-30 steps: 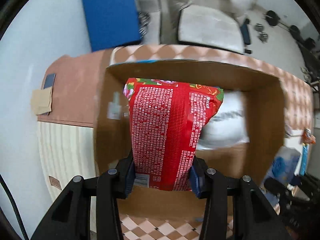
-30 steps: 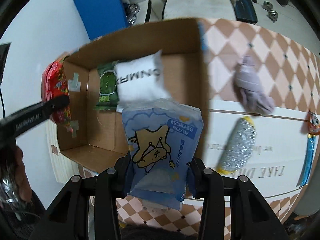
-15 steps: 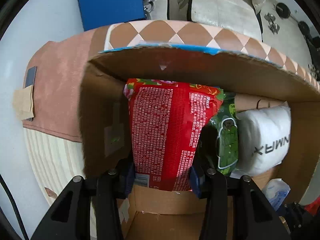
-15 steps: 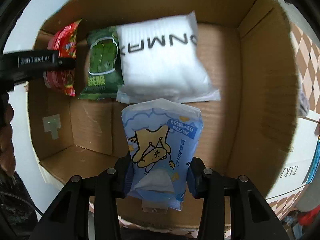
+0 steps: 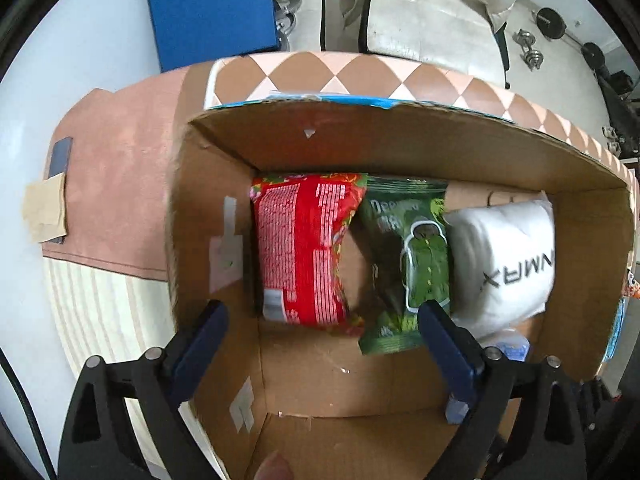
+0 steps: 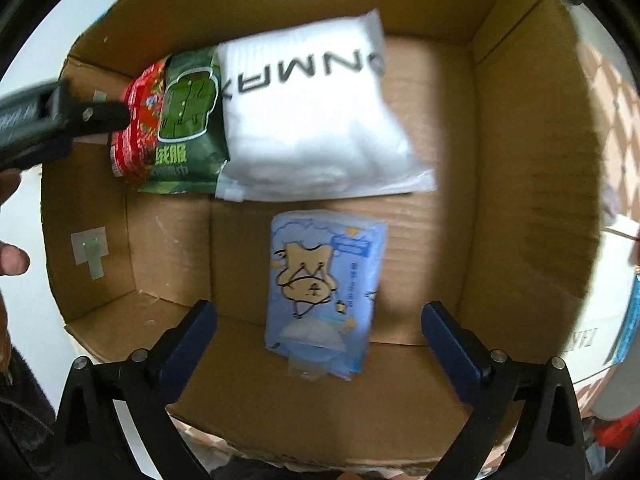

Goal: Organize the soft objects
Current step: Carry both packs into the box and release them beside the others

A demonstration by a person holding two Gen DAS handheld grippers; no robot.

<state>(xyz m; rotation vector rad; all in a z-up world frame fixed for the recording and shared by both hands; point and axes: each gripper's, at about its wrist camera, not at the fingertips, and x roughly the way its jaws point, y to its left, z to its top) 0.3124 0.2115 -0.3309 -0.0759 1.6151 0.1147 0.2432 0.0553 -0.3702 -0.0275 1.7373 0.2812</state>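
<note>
Half a second before, both tongs gripped a packet; now the left tongs (image 5: pixel 320 344) and the right tongs (image 6: pixel 318 336) stood wide open and held nothing. The red packet (image 5: pixel 302 248) had left the left tongs and lay on the floor of the cardboard box (image 5: pixel 400 140), in the far left corner, just beside the green packet (image 5: pixel 416 256). The white packet (image 5: pixel 504 256) lay on the other side of the green one, touching it. The blue packet (image 6: pixel 326 292) had left the right tongs and rested flat in the box, in front of the white packet and apart from it. I judge that four soft things are now stored. The long axis of the red packet ran from the tongs toward the far wall, and the blue one pointed the same way.
</note>
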